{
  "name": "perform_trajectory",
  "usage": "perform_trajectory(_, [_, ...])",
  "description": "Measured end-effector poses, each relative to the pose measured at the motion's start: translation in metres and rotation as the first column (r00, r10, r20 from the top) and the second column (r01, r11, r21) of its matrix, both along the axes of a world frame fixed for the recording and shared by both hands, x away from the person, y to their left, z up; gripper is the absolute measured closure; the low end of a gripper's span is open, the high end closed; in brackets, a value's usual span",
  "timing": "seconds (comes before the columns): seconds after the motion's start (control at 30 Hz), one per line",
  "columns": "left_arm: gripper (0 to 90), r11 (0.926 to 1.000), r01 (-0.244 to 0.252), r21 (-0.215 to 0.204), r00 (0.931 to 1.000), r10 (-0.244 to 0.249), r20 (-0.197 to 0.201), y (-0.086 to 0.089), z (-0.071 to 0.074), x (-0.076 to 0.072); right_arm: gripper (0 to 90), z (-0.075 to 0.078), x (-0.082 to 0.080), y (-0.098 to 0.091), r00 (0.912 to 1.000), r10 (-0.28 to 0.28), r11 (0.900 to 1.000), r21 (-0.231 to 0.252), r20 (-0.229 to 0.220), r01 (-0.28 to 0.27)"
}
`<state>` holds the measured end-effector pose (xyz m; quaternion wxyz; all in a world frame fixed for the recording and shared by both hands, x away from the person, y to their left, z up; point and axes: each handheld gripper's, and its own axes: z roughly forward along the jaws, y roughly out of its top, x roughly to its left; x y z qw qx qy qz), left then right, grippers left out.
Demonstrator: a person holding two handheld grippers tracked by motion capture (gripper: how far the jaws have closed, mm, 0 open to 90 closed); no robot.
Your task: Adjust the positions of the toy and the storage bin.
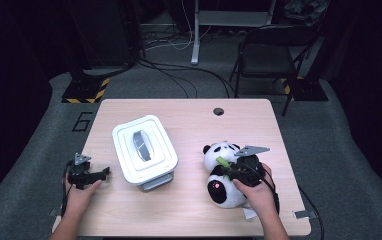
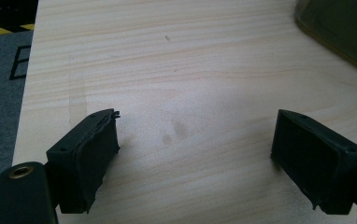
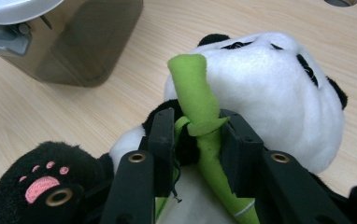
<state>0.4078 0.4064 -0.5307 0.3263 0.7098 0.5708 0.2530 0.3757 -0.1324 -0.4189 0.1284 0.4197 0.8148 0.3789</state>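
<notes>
On the table (image 1: 189, 210), right gripper (image 3: 197, 140) clamps panda's bamboo (image 3: 200, 107).

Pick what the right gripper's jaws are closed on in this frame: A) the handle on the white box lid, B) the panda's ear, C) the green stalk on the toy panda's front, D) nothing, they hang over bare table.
C: in the right gripper view, the right gripper has its jaws pressed on both sides of the green stalk on the toy panda.
</notes>
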Motion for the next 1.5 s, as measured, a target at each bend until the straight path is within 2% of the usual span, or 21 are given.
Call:
perform_trajectory(0.3, [17.1,1.0000,0.005,-0.001,1.0000,-0.005,-0.004,0.001,0.001,-0.001,61.4,-0.001,0.000,-0.001,1.0000,-0.003,0.9998,0.018,-0.009,0.003])
perform_trajectory(0.4, [22.2,1.0000,0.008,0.000,1.0000,-0.008,-0.001,0.000,0.002,-0.002,56.8,0.000,-0.001,0.000,0.9999,-0.004,0.9998,0.017,-0.013,0.004])
perform_trajectory(0.53, [30.1,0.9996,0.021,0.020,0.9996,-0.021,-0.019,-0.003,0.006,-0.003,49.6,0.002,-0.002,0.002,0.9999,-0.011,0.9998,0.018,-0.009,0.011])
perform_trajectory(0.57, [32.4,0.9997,0.020,0.014,0.9996,-0.020,-0.022,-0.004,0.007,-0.004,48.2,0.003,-0.002,0.001,1.0000,-0.007,0.9998,0.019,-0.002,0.007])
perform_trajectory(0.63, [33.6,0.9992,0.034,0.020,0.9990,-0.033,-0.032,-0.005,0.010,-0.004,46.4,0.005,-0.002,0.001,0.9999,-0.009,0.9994,0.032,-0.004,0.009])
perform_trajectory(0.8, [36.8,0.9992,0.030,-0.026,0.9971,-0.032,-0.068,-0.010,0.017,-0.006,43.9,0.006,-0.003,0.000,0.9999,-0.013,0.9992,0.039,-0.011,0.013])
perform_trajectory(0.83, [36.8,0.9992,0.034,-0.020,0.9973,-0.035,-0.065,-0.010,0.019,-0.006,43.7,0.007,-0.003,0.000,0.9999,-0.013,0.9991,0.040,-0.008,0.013])
perform_trajectory(1.0, [37.5,0.9973,0.037,-0.063,0.9982,-0.040,-0.045,-0.017,0.038,-0.011,42.8,0.010,-0.005,-0.001,0.9999,-0.015,0.9988,0.046,0.001,0.015])
perform_trajectory(1.17, [37.5,0.9961,0.054,-0.069,0.9984,-0.055,-0.011,-0.025,0.059,-0.017,41.9,0.014,-0.006,-0.002,0.9998,-0.019,0.9977,0.065,0.010,0.018])
perform_trajectory(1.3, [37.7,0.9960,0.070,-0.055,0.9975,-0.070,0.007,-0.032,0.076,-0.020,41.7,0.015,-0.007,-0.002,0.9997,-0.021,0.9973,0.071,0.014,0.020])
perform_trajectory(1.43, [39.0,0.9913,0.095,-0.091,0.9955,-0.094,0.011,-0.039,0.096,-0.024,41.7,0.017,-0.008,-0.001,0.9996,-0.025,0.9971,0.072,0.016,0.024])
perform_trajectory(1.5, [39.0,0.9898,0.106,-0.096,0.9943,-0.104,0.022,-0.042,0.104,-0.025,41.7,0.017,-0.008,-0.001,0.9995,-0.026,0.9970,0.073,0.017,0.024])
